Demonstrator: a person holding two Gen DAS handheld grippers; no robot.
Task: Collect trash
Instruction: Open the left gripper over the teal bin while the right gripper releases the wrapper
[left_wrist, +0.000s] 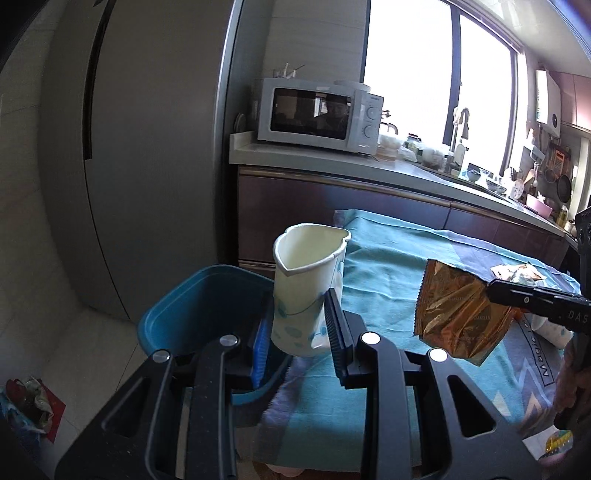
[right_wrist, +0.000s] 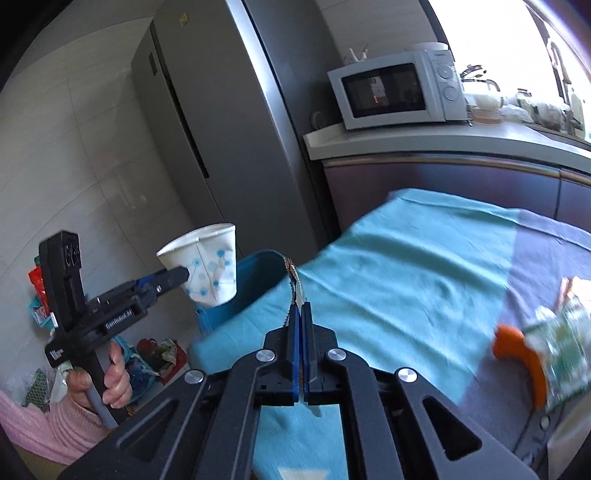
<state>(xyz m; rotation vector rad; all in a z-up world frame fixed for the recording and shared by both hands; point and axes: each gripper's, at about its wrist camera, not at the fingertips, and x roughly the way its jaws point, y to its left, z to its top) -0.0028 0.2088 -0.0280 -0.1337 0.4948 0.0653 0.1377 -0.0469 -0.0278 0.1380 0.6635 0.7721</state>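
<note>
A kitchen in daylight: a fridge (left_wrist: 147, 155), a microwave (left_wrist: 317, 110) under the window, and in front a counter (left_wrist: 388, 266) covered with a teal cloth. A blue bin (left_wrist: 192, 306) stands on the floor just off the near corner of the counter.

The paper cup (left_wrist: 308, 291), white with blue dots and its rim dented, is pinched near its base in the jaws of the left gripper (left_wrist: 295, 325) and hangs right at the bin's edge, partly over the opening. The orange foil wrapper (left_wrist: 458, 314) is clamped at one edge by the right gripper (right_wrist: 302, 314), whose jaws are pressed flat together on it; it dangles above the cloth, near the cup but short of the bin. More litter lies on the cloth to the right, a crumpled wrapper (left_wrist: 517, 275) and something orange and green (right_wrist: 535, 350), too blurred to name.

The step looks like the drop. It would go best with the cup carried fully over the opening before the jaws spread, mouth tilted down so it falls in rather than tipping off the rim. The wrapper is light and may flutter, so release it low inside the bin, one hand clearing before the other arrives
</note>
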